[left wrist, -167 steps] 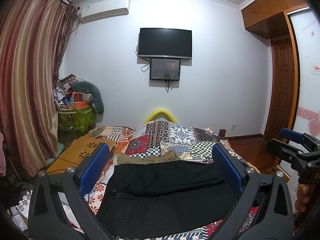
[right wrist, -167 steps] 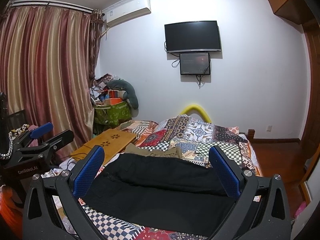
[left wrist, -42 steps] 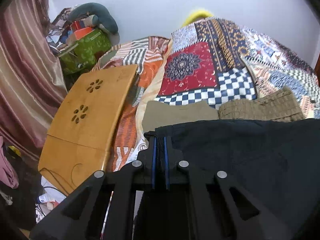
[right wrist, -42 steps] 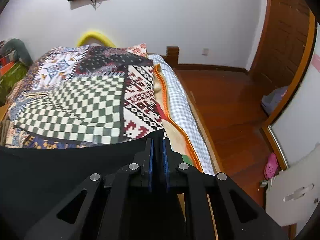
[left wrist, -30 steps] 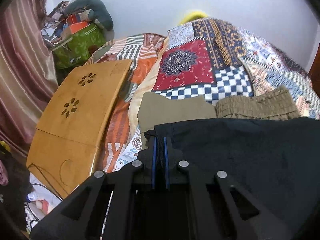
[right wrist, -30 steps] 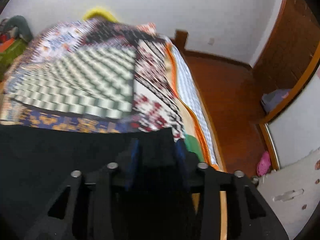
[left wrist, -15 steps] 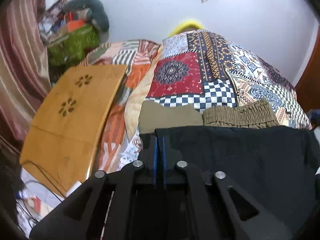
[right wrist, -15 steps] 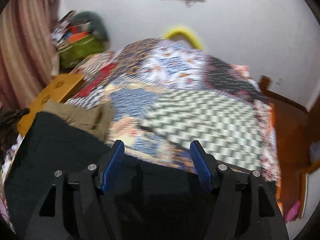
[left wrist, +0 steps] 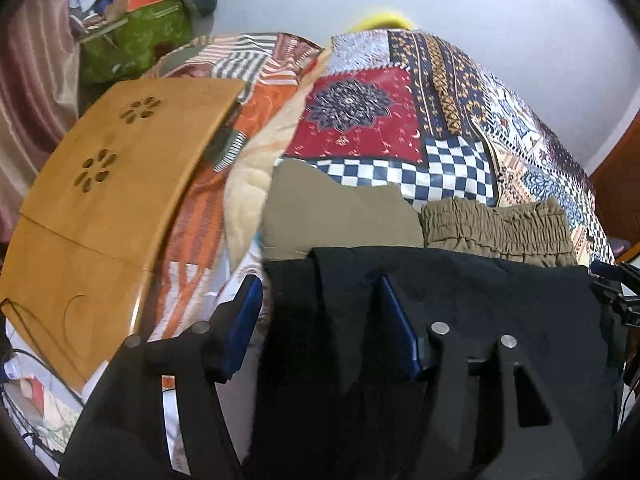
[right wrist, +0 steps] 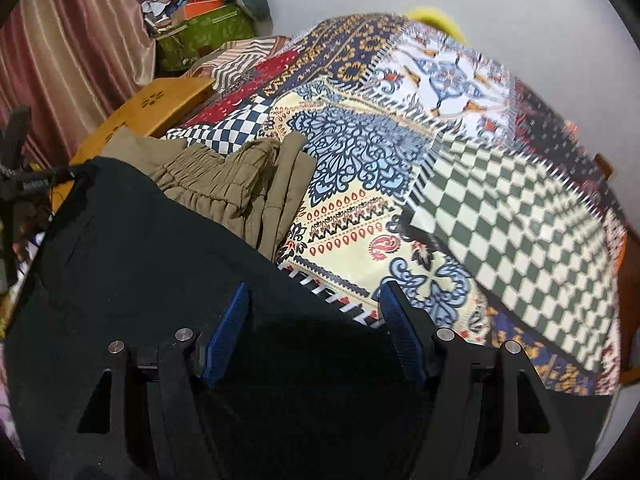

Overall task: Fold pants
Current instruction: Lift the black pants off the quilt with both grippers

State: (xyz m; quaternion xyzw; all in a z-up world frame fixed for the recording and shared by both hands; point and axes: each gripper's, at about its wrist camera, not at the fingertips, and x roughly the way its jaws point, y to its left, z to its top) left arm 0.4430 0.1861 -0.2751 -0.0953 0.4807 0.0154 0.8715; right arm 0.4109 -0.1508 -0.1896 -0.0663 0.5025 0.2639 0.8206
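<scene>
A bed (right wrist: 520, 216) with a patchwork cover carries the black pants (right wrist: 140, 280) along its near edge. Folded khaki pants (left wrist: 496, 228) lie just behind them, and a wooden tray (left wrist: 108, 200) rests at its left edge.

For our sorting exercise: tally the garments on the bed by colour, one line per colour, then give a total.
Black pants: 1
Khaki garments: 1 pile, folded; separate pieces cannot be told apart
Total: 2 colours, at least 2 garments
</scene>
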